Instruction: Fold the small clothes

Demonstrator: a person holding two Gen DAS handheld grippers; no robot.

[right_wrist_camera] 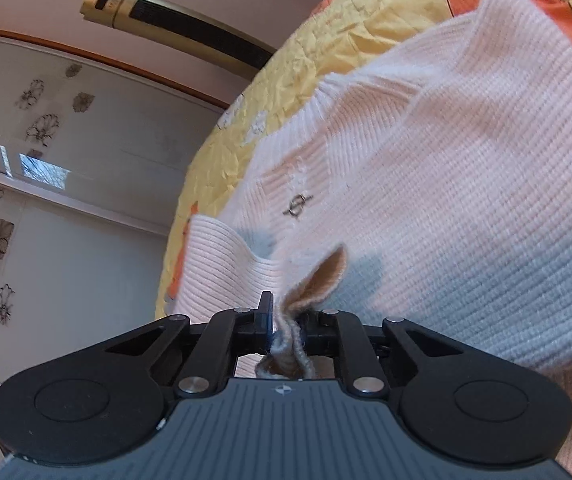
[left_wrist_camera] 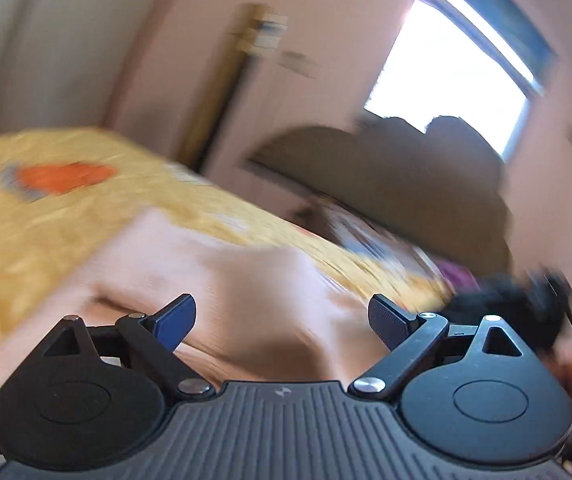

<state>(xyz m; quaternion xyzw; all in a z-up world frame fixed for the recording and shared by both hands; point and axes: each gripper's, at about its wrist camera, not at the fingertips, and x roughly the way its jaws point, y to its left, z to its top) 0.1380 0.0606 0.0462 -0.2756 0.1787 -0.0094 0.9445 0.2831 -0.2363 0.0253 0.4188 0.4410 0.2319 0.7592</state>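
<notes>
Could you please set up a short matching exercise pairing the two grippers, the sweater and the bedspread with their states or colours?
Things:
1. left gripper
2. right gripper
3. sweater
4. bedspread

States or colours:
A. yellow with orange patches
B. pale pink ribbed knit
C. open, holding nothing
D. shut on a pinch of knit fabric

Pairs: 1-C, 2-D, 3-B, 4-A

The pink sweater (right_wrist_camera: 465, 168) is a soft ribbed knit with a fuzzy nap. Beneath it, the yellow bedspread (right_wrist_camera: 325, 40) looks like crinkled, matt cloth. The right gripper (right_wrist_camera: 284, 326) is matt black plastic with shiny metal rivets; its base is ridged.
</notes>
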